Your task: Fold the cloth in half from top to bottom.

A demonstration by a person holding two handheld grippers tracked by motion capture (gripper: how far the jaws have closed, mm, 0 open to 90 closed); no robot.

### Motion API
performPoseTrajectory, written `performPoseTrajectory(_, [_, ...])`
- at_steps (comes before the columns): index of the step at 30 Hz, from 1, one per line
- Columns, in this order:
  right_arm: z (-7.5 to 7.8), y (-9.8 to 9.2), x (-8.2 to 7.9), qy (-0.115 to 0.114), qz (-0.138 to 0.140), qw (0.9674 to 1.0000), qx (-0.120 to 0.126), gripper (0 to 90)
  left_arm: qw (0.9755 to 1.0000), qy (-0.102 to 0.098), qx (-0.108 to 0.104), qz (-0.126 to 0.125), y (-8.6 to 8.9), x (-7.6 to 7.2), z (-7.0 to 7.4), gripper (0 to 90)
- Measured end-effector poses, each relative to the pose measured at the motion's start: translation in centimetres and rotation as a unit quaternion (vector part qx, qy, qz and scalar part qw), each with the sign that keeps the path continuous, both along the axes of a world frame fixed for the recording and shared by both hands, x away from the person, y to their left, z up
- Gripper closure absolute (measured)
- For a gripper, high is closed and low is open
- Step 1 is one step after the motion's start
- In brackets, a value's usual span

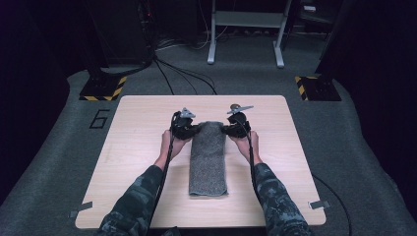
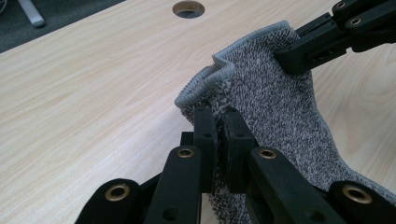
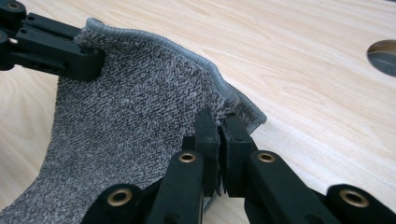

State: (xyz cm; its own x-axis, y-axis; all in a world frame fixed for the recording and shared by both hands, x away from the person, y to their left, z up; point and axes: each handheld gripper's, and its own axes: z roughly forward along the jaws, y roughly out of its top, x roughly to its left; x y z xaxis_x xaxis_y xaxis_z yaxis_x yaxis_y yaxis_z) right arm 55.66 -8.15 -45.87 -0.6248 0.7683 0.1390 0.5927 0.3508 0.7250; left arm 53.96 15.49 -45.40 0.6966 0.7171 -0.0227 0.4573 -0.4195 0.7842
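A grey knitted towel (image 1: 208, 157), folded into a long strip, lies down the middle of the wooden table (image 1: 142, 196). My left gripper (image 1: 194, 129) is shut on its far left corner, and the left gripper view shows the jaws (image 2: 217, 116) pinching the hemmed edge of the towel (image 2: 271, 107). My right gripper (image 1: 225, 130) is shut on the far right corner; its jaws (image 3: 218, 120) clamp the hem of the towel (image 3: 130, 107). That far end is raised slightly off the table between the two grippers. Each gripper view also shows the other gripper (image 2: 285, 58) (image 3: 93, 60) at the opposite corner.
A round hole (image 2: 188, 8) is cut in the tabletop beyond the towel. On the grey carpet behind the table lie cables (image 1: 182, 73), a metal stand (image 1: 246, 29) and two yellow-black striped bases (image 1: 103, 88) (image 1: 314, 86). Tape tabs mark the near table corners.
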Motion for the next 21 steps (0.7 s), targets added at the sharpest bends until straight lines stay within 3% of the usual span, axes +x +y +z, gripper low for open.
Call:
performPoseTrajectory(5, [-1.9,0.6,1.8,0.023,-0.021,0.9991,-0.028,62.6,0.999,0.027,0.031,0.018,-0.3,0.8,-1.1,85.0])
performPoseTrajectory(9, [-3.7,1.7,2.9,0.039,-0.042,0.9971,-0.05,53.8,0.9972,0.056,0.04,0.031,0.1,1.6,-2.3,82.9])
performPoseTrajectory(10, [-3.9,1.9,3.1,0.043,-0.045,0.9967,-0.053,53.8,0.9966,0.059,0.043,0.038,0.2,1.8,-2.6,81.4])
performPoseTrajectory(14, [-3.8,2.6,3.8,0.019,-0.047,0.997,-0.059,52.2,0.9953,0.072,0.044,0.047,0.5,2.2,-3.1,75.0])
performPoseTrajectory(18, [-4.1,3.4,4.3,0.034,-0.047,0.9955,-0.075,55.0,0.9934,0.087,0.042,0.062,0.9,2.5,-3.7,70.0])
performPoseTrajectory(21, [-4.5,3.7,4.3,0.04,-0.047,0.9945,-0.084,61.6,0.9925,0.092,0.043,0.069,1.1,2.7,-4.0,72.9])
